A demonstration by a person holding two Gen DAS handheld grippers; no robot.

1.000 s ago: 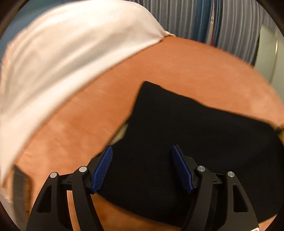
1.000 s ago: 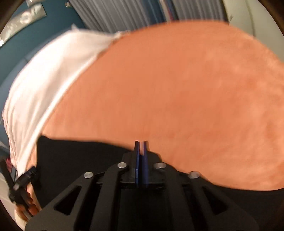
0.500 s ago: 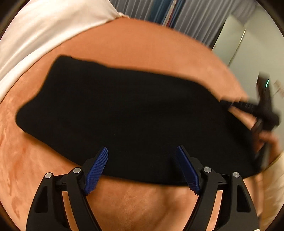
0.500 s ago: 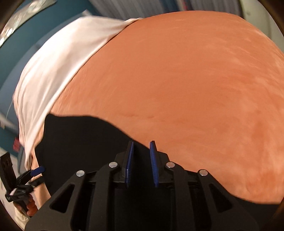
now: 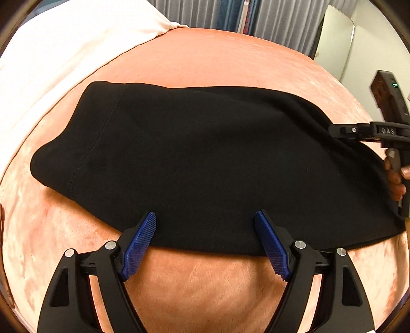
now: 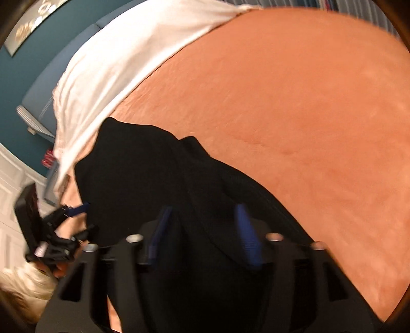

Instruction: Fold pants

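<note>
The black pants (image 5: 205, 158) lie folded in a flat bundle on the orange blanket (image 5: 220, 59). My left gripper (image 5: 205, 225) is open and empty, its blue pads just over the bundle's near edge. My right gripper (image 5: 333, 129) shows at the right end of the pants in the left wrist view. In the right wrist view the right gripper (image 6: 202, 217) is open, its fingers apart over the black fabric (image 6: 143, 164) and holding nothing. The left gripper (image 6: 77, 211) shows at the left there.
A white sheet (image 5: 59, 43) covers the far left of the bed and also shows in the right wrist view (image 6: 133, 51). Striped curtains (image 5: 230, 12) hang behind the bed. A teal wall (image 6: 30, 66) stands at the left.
My right gripper has opened and let go of the pants. My left gripper has swung right and drawn back to the bundle's near edge. The pants now lie flat.
</note>
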